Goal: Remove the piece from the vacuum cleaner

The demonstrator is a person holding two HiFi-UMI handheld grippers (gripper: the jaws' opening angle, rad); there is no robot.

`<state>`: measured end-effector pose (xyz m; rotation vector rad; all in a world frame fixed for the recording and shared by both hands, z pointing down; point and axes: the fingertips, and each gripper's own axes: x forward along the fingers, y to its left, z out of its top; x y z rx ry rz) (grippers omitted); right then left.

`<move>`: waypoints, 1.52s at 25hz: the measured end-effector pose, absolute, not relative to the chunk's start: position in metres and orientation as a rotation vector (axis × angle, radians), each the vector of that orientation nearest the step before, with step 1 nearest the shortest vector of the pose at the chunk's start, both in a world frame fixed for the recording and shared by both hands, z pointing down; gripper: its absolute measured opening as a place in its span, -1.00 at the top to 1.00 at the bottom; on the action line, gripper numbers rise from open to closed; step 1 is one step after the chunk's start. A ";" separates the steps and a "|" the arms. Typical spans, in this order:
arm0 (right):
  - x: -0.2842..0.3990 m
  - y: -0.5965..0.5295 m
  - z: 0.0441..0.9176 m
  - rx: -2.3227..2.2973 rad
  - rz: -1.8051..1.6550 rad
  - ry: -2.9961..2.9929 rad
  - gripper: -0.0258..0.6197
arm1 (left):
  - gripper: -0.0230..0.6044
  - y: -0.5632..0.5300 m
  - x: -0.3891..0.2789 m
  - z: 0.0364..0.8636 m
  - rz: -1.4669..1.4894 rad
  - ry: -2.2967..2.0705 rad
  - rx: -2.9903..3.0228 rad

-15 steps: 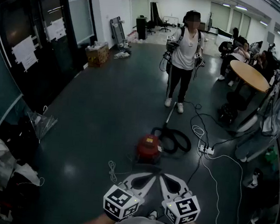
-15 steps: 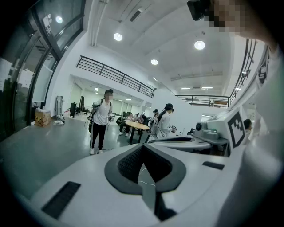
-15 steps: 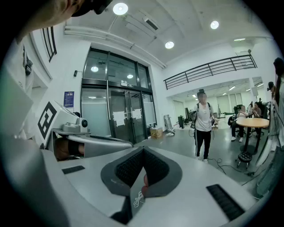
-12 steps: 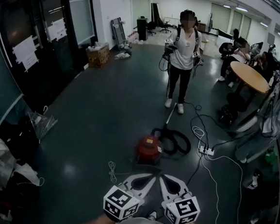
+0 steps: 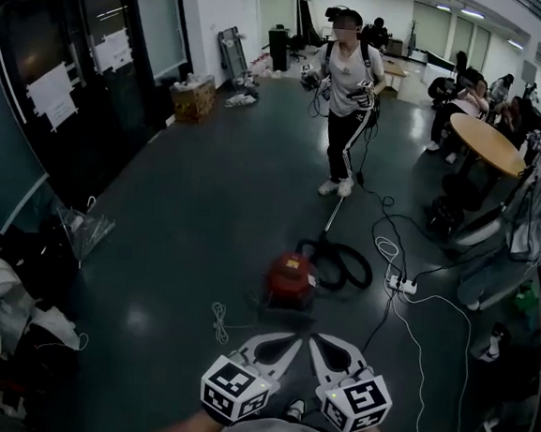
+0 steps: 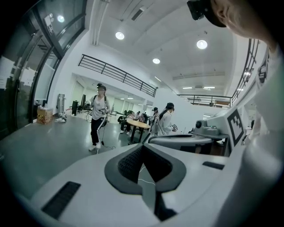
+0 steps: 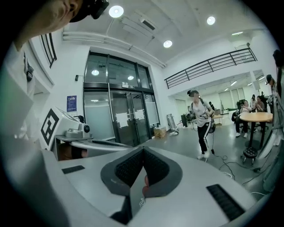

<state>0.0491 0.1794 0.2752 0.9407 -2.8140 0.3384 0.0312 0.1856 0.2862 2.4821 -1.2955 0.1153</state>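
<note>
A red canister vacuum cleaner (image 5: 290, 280) stands on the dark floor a short way ahead of me. Its black hose (image 5: 343, 264) lies coiled to its right, and a thin wand (image 5: 332, 216) runs from there toward a standing person (image 5: 346, 85). My left gripper (image 5: 293, 340) and right gripper (image 5: 317, 342) hang side by side close to my body, well short of the vacuum. Both are shut and hold nothing. In the left gripper view the jaws (image 6: 143, 146) meet at the tips. In the right gripper view the jaws (image 7: 143, 149) also meet, with a sliver of red vacuum (image 7: 145, 188) seen through the gap below them.
A power strip (image 5: 399, 286) and white cables (image 5: 411, 335) lie right of the vacuum, and a small cable coil (image 5: 218, 322) to its left. A round table (image 5: 488, 145) with seated people is at the far right. Bags (image 5: 86, 232) and a cardboard box (image 5: 193, 98) line the left wall.
The standing person has stepped to the left and farther off. The view has shifted slightly. Both grippers stay shut in the same place.
</note>
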 end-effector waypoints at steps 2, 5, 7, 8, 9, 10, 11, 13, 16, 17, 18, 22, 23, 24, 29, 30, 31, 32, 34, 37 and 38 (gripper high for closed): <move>0.051 0.179 0.276 0.945 0.333 -2.822 0.87 | 0.91 0.185 0.031 0.290 0.110 -1.293 2.482; 0.051 0.178 0.281 0.938 0.360 -2.823 0.87 | 0.91 0.184 0.029 0.295 0.107 -1.290 2.468; 0.052 0.178 0.287 0.921 0.386 -2.818 0.87 | 0.91 0.185 0.028 0.302 0.120 -1.292 2.445; 0.052 0.179 0.289 0.908 0.393 -2.818 0.87 | 0.91 0.186 0.029 0.305 0.127 -1.294 2.437; 0.052 0.179 0.290 0.893 0.394 -2.820 0.87 | 0.91 0.186 0.030 0.307 0.133 -1.295 2.431; 0.051 0.179 0.291 0.880 0.395 -2.823 0.87 | 0.91 0.186 0.031 0.308 0.138 -1.298 2.427; 0.051 0.179 0.292 0.870 0.396 -2.825 0.87 | 0.91 0.187 0.031 0.309 0.143 -1.303 2.424; 0.053 0.179 0.293 0.857 0.398 -2.828 0.87 | 0.91 0.187 0.032 0.310 0.153 -1.318 2.422; 0.057 0.175 0.294 0.853 0.402 -2.833 0.87 | 0.91 0.184 0.032 0.311 0.164 -1.342 2.420; 0.058 0.173 0.294 0.854 0.410 -2.833 0.87 | 0.91 0.183 0.032 0.311 0.168 -1.349 2.417; 0.060 0.172 0.296 0.853 0.419 -2.832 0.87 | 0.91 0.183 0.032 0.312 0.173 -1.355 2.412; 0.067 0.167 0.303 0.838 0.447 -2.834 0.87 | 0.91 0.179 0.038 0.319 0.195 -1.371 2.397; 0.068 0.166 0.304 0.830 0.448 -2.836 0.87 | 0.91 0.177 0.040 0.320 0.199 -1.374 2.396; 0.069 0.164 0.305 0.822 0.448 -2.837 0.87 | 0.91 0.176 0.042 0.321 0.203 -1.377 2.395; 0.074 0.152 0.306 0.802 0.440 -2.845 0.87 | 0.91 0.167 0.051 0.321 0.214 -1.389 2.397; 0.074 0.149 0.306 0.802 0.440 -2.845 0.87 | 0.91 0.164 0.051 0.321 0.217 -1.394 2.397; 0.074 0.146 0.306 0.795 0.436 -2.848 0.87 | 0.91 0.162 0.050 0.322 0.219 -1.399 2.396; 0.072 0.145 0.305 0.787 0.433 -2.851 0.87 | 0.91 0.160 0.048 0.322 0.222 -1.404 2.393; 0.069 0.142 0.306 0.778 0.433 -2.851 0.87 | 0.91 0.156 0.044 0.325 0.229 -1.413 2.387; 0.064 0.133 0.315 0.787 0.447 -2.841 0.87 | 0.91 0.145 0.035 0.333 0.238 -1.418 2.381; 0.061 0.129 0.318 0.788 0.451 -2.837 0.87 | 0.91 0.140 0.030 0.336 0.239 -1.418 2.378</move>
